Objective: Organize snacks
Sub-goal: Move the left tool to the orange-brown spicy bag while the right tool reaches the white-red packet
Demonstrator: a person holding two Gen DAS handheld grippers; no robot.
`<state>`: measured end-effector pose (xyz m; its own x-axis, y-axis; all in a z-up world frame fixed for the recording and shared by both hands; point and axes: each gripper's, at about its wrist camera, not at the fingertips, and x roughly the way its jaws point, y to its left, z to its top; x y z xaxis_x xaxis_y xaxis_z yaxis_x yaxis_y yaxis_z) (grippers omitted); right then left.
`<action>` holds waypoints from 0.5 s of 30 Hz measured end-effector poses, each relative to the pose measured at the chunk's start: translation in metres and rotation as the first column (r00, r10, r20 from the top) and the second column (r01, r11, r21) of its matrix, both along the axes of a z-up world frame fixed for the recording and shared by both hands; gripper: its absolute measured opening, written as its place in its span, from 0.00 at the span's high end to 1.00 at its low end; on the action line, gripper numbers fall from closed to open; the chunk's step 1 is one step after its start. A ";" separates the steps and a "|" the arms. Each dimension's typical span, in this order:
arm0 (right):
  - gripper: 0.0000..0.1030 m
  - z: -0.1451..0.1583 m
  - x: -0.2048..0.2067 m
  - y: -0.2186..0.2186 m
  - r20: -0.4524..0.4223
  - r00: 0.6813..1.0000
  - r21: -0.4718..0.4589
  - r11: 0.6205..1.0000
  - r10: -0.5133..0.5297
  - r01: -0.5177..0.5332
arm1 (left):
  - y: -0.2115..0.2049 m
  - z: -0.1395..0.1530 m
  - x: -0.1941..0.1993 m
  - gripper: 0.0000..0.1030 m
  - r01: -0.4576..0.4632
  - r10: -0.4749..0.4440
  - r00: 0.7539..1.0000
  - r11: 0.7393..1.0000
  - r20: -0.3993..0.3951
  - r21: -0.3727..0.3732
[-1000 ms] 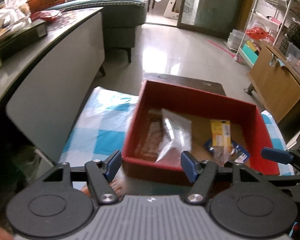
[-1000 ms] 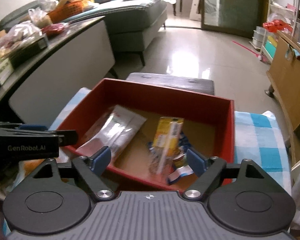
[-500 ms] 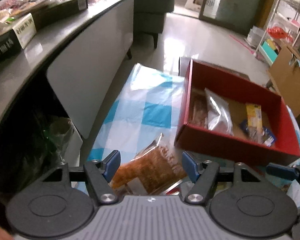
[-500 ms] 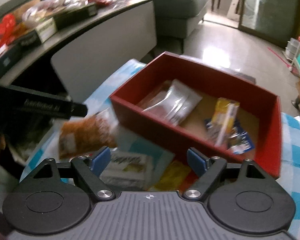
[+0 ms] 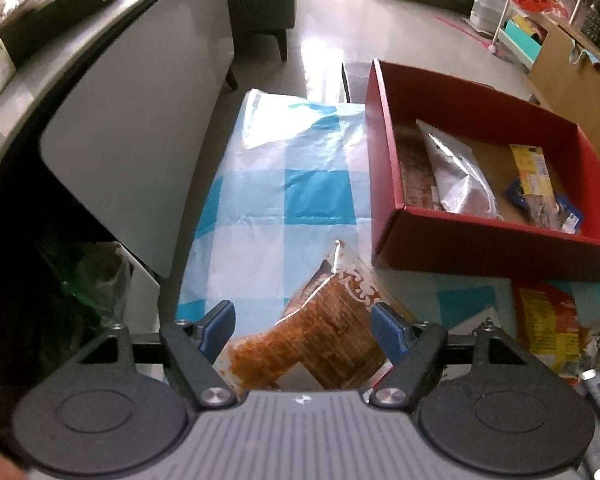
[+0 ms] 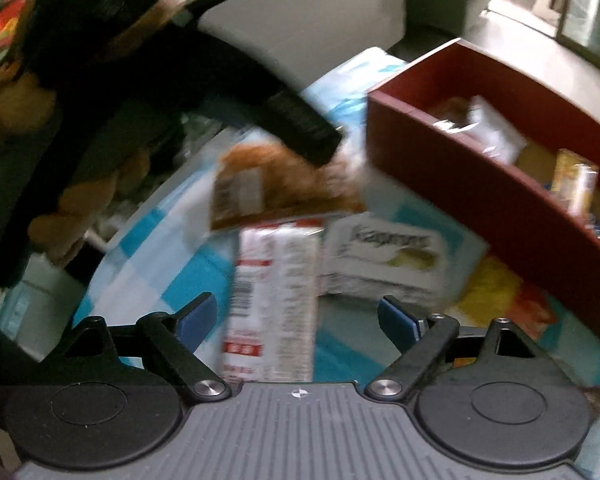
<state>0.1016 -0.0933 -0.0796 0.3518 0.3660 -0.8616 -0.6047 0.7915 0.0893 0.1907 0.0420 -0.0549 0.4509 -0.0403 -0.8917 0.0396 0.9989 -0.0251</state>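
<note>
Left gripper (image 5: 303, 326): jaws spread wide, an orange-brown snack packet (image 5: 320, 332) lying between the blue fingertips (image 5: 219, 324) on the blue-and-white checked cloth (image 5: 284, 184). Pads not touching the packet as far as can be seen; nothing clamped.

Right gripper (image 6: 296, 320): jaws likewise spread, holding nothing. A red-and-white wrapped packet (image 6: 274, 300) lies lengthwise between its fingertips on the cloth. View is motion-blurred.

Just beyond, in the right wrist view: a white packet with dark lettering (image 6: 384, 258) beside the red-and-white one; a yellow-and-red packet (image 6: 500, 296) further right, close under the box wall. The orange-brown packet shows here too, with the dark body of the left gripper over its far edge.

Red cardboard box (image 5: 384, 152) stands on the cloth to the right of the orange-brown packet, apart from it. Inside: a silver foil pouch (image 5: 460, 184), a brownish clear-wrapped packet (image 5: 414, 178) against the left wall, a yellow packet (image 5: 530, 172) over something blue.

Left of the cloth: a grey counter (image 5: 112, 76) with boxes on top
</note>
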 end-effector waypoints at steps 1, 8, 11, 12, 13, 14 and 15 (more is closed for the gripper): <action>0.08 -0.005 0.000 0.004 -0.006 1.000 -0.009 1.000 0.004 -0.004 | 0.000 -0.001 0.000 0.33 0.003 -0.003 1.000 1.000 -0.004 -0.003; 0.03 -0.025 0.000 0.023 0.042 0.999 -0.053 0.998 0.030 -0.028 | 0.001 0.001 -0.003 0.32 0.008 -0.008 1.000 1.000 -0.004 0.011; 0.00 -0.027 -0.004 0.022 0.047 0.997 -0.055 0.997 0.060 -0.057 | 0.006 0.003 -0.005 0.32 -0.004 0.004 1.000 1.000 -0.001 0.007; 0.00 -0.028 -0.006 0.021 0.048 0.996 -0.056 0.995 0.080 -0.077 | 0.008 0.003 -0.005 0.32 -0.008 0.008 1.000 1.000 -0.002 0.007; 0.00 -0.029 -0.008 0.019 0.057 0.994 -0.051 0.995 0.092 -0.089 | 0.010 0.003 -0.005 0.32 -0.013 0.013 1.000 1.000 -0.005 0.007; 0.00 -0.030 -0.010 0.017 0.066 0.994 -0.033 0.996 0.087 -0.085 | 0.011 0.003 -0.005 0.32 -0.019 0.019 1.000 1.000 -0.009 0.005; 0.00 -0.030 -0.011 0.013 0.076 0.994 -0.008 0.997 0.076 -0.076 | 0.013 0.003 -0.005 0.32 -0.025 0.025 1.000 1.000 -0.010 0.001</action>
